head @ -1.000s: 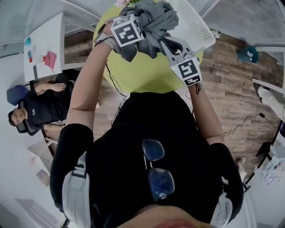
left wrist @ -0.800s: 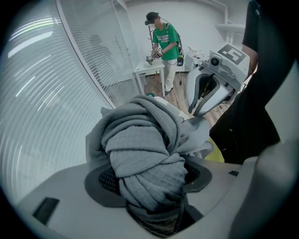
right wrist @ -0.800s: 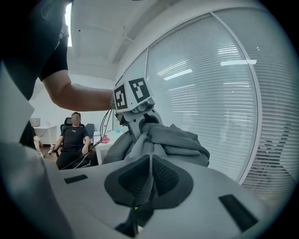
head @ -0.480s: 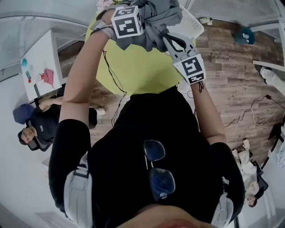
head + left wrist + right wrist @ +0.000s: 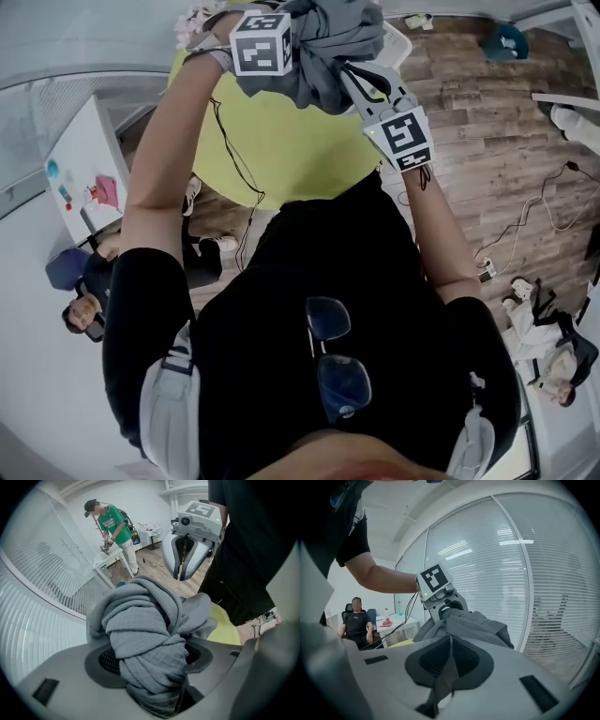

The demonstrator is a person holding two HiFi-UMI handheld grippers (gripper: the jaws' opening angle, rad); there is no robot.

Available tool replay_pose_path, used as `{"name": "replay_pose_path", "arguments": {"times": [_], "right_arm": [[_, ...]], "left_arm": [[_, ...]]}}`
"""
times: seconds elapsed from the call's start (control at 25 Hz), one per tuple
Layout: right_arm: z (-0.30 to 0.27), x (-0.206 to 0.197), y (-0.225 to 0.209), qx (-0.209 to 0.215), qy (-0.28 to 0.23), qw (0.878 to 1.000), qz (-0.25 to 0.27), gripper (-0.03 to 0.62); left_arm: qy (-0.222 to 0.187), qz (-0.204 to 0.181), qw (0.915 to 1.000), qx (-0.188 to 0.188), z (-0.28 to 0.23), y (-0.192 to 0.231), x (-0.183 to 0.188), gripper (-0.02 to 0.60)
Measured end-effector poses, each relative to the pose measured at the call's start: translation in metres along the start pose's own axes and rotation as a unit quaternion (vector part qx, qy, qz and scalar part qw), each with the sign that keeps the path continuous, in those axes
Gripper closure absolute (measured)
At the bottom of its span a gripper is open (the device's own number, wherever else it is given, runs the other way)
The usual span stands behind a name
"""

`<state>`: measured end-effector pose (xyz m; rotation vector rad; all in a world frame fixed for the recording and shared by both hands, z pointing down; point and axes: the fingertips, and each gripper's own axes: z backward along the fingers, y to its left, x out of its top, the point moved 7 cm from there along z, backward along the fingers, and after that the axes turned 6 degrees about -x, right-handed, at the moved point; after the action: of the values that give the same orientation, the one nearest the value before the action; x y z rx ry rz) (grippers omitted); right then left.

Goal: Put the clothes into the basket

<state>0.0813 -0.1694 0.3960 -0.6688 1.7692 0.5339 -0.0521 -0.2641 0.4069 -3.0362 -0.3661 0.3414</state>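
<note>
While left hand-held gripper (image 5: 152,660), right hand-held gripper (image 5: 450,660) clamp grey garment (image 5: 323,66), basket (image 5: 399,39) shows less.

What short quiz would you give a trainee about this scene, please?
1. True or false: the grey garment lies flat on the table.
2. Left tongs, right tongs: which grip the garment? A left only; B right only; C both.
3. What colour is the table?
Key: 1 false, it is bunched and held up; 2 C; 3 yellow-green.
</note>
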Motion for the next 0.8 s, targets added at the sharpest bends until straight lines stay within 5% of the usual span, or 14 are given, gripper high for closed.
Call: {"name": "replay_pose_path", "arguments": {"times": [0.48, 0.8], "right_arm": [[-0.011, -0.022, -0.02, -0.027, 0.017, 0.999, -0.027, 0.565], [-0.023, -0.03, -0.028, -0.042, 0.021, 0.998, -0.043, 0.565]], "left_arm": [[-0.025, -0.096, 0.9948, -0.023, -0.052, 0.016, 0.006, 0.268], [-0.03, -0.121, 0.9911, -0.046, -0.088, 0.024, 0.002, 0.268]]}}
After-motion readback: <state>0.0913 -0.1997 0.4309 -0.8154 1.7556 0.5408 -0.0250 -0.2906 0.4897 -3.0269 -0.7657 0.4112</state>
